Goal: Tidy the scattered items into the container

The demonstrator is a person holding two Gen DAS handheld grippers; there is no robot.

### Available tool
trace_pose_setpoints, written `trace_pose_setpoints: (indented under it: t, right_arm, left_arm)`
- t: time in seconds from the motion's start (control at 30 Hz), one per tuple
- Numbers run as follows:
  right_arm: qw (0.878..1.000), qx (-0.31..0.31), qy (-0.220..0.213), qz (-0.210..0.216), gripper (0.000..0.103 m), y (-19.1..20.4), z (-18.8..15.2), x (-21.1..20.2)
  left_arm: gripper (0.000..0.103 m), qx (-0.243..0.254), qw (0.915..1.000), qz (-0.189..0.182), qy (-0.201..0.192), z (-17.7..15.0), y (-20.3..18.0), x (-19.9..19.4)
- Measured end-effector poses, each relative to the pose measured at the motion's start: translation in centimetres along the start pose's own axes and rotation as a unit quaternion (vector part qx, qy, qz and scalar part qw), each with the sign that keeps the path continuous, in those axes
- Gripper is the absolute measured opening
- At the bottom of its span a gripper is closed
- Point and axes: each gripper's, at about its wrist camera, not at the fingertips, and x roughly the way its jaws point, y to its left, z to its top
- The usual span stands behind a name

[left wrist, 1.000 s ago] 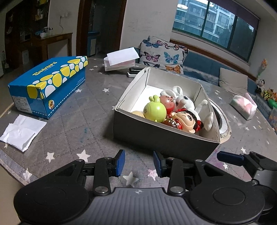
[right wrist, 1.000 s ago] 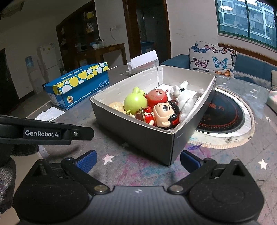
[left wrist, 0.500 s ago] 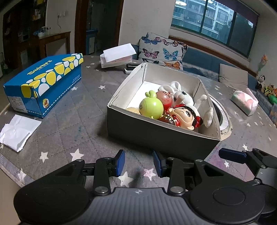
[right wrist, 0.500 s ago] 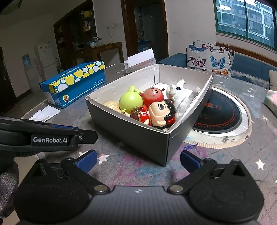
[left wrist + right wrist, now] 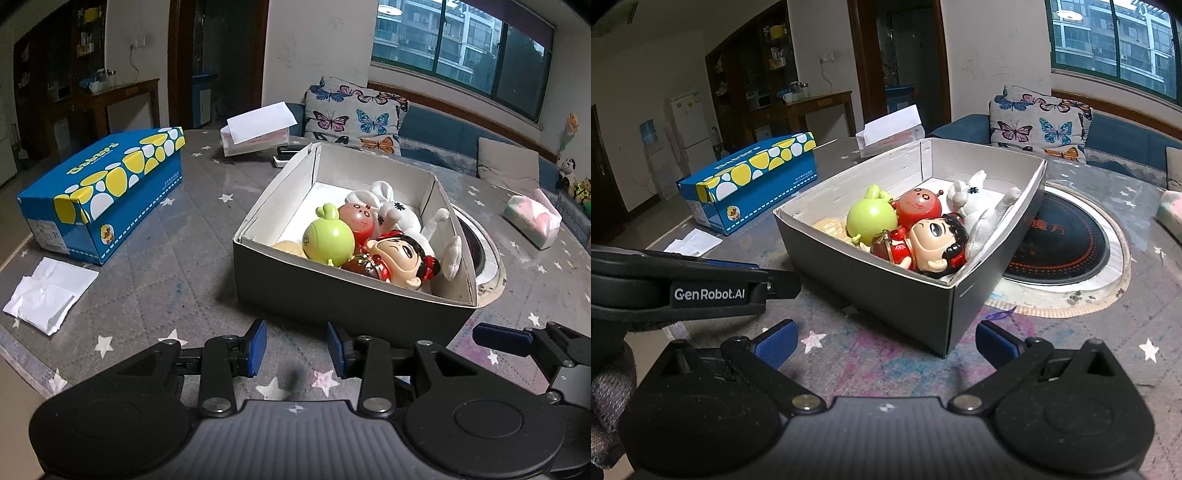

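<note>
A grey cardboard box (image 5: 332, 295) (image 5: 886, 291) stands on the star-patterned table. Inside lie a green round toy (image 5: 328, 238) (image 5: 871, 218), a red round toy (image 5: 357, 218) (image 5: 919, 207), a doll in red with black hair (image 5: 397, 258) (image 5: 932, 240), a white plush rabbit (image 5: 399, 218) (image 5: 979, 205) and a pale yellow toy (image 5: 290, 248) (image 5: 833, 226). My left gripper (image 5: 295, 349) hovers in front of the box's near wall, partly open and empty. My right gripper (image 5: 884, 341) is wide open and empty near the box's front corner.
A blue and yellow shoebox (image 5: 107, 192) (image 5: 753, 177) sits left of the grey box, with crumpled white paper (image 5: 48, 293) near the table edge. An inset cooktop (image 5: 1067, 243) lies right of the box. A tissue pack (image 5: 532, 219) and a white container (image 5: 258, 131) stand farther off.
Both grippers have drawn back slightly and drifted left, so the box sits a little farther and more to the right in the views. Jaw openings are unchanged.
</note>
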Motion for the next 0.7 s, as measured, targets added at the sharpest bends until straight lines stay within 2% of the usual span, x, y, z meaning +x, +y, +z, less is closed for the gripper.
trace_pose_setpoints:
  t: [0.7]
  right_arm:
    - [1.0,0.016,0.013,0.018,0.103,-1.6,0.1,0.5]
  left_arm:
    - [0.039,0.018,0.9992,0.035,0.01,0.8,-1.8,0.9]
